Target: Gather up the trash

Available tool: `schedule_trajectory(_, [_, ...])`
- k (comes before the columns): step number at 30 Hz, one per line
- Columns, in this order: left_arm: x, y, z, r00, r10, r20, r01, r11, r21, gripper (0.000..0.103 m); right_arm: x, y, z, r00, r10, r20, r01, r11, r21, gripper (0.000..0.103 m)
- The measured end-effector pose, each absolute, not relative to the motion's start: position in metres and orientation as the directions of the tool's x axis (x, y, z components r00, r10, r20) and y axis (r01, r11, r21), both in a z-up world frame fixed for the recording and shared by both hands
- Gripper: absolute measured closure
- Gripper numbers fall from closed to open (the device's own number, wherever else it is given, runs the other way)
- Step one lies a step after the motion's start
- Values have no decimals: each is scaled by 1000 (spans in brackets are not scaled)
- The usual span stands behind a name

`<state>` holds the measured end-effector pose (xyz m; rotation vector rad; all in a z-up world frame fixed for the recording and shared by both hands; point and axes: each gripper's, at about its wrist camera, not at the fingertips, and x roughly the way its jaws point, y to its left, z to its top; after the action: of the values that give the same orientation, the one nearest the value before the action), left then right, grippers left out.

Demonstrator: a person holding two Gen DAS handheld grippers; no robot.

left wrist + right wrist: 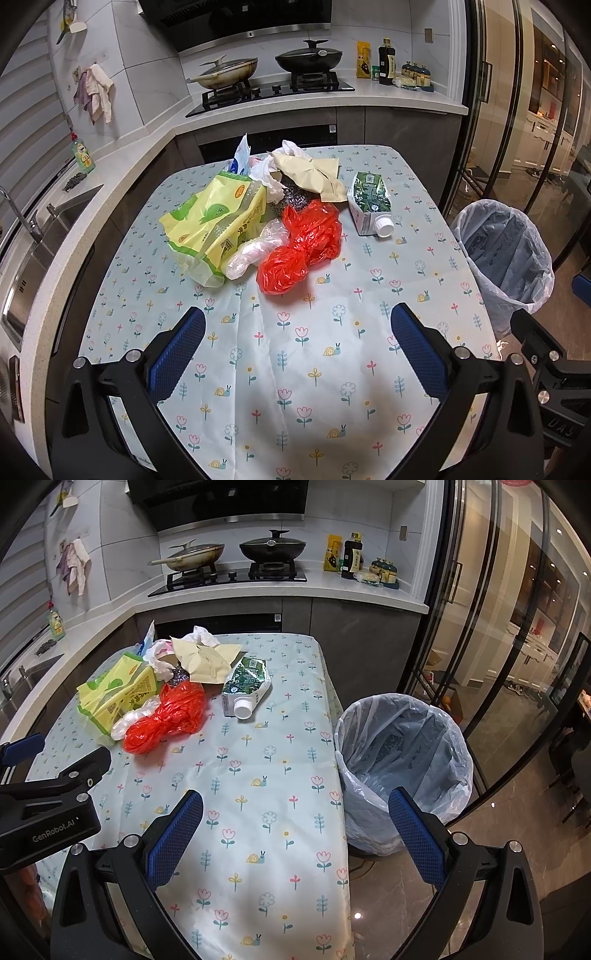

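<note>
Beside the table [280, 849], a lined bin [402, 768] holds nothing visible.

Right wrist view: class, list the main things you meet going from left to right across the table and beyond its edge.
Left gripper → yellow-green wrapper → red plastic bag → green and white carton → lined trash bin. The crumpled paper and tan pouch behind overlap, so they are left out.

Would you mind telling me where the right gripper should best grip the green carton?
Probably across the carton's flat white sides just above the cap, approaching from the near side with the right gripper; it lies flat, cap end nearest, and the crumpled top looks less firm.
</note>
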<state>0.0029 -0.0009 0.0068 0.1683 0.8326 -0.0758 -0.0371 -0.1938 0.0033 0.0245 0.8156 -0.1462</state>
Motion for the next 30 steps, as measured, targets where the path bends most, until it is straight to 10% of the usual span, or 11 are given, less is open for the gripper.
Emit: schedule_trajectory(30, [0, -1, 5, 676, -7, -737, 134, 984, 114, 7, -38, -192, 4, 676, -125, -727, 143, 989, -37, 7])
